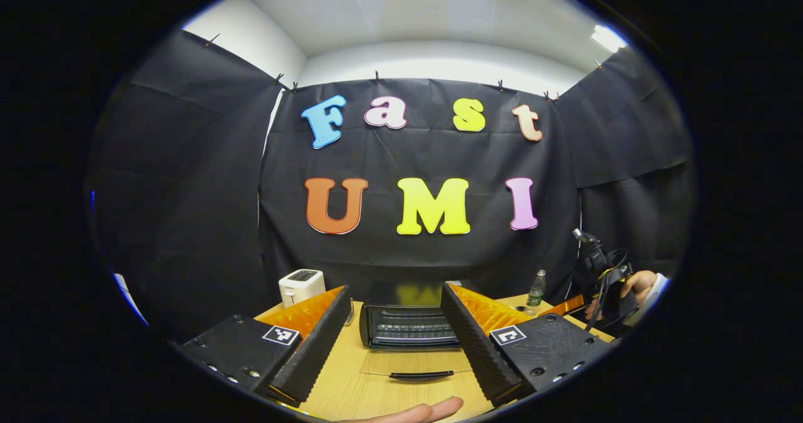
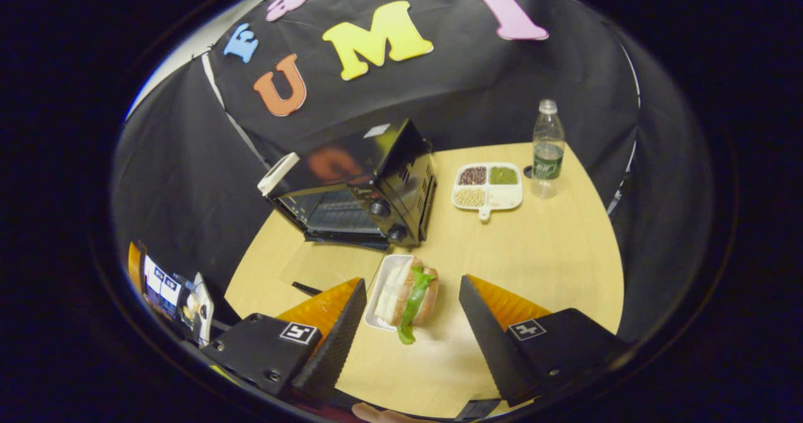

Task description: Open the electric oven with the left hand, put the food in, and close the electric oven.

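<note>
The right gripper (image 2: 411, 313), fingers apart, hovers over the sandwich (image 2: 411, 297) lying lengthwise toward the open oven (image 2: 357, 187) just beyond; the left gripper (image 1: 395, 335) is also apart.

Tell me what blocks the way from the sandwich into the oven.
Nothing visible does. The oven has its glass door folded down flat on the table, leaving the rack open. The sandwich on its white tray lies just before the oven's front corner, between the open fingers of the right tool.
</note>
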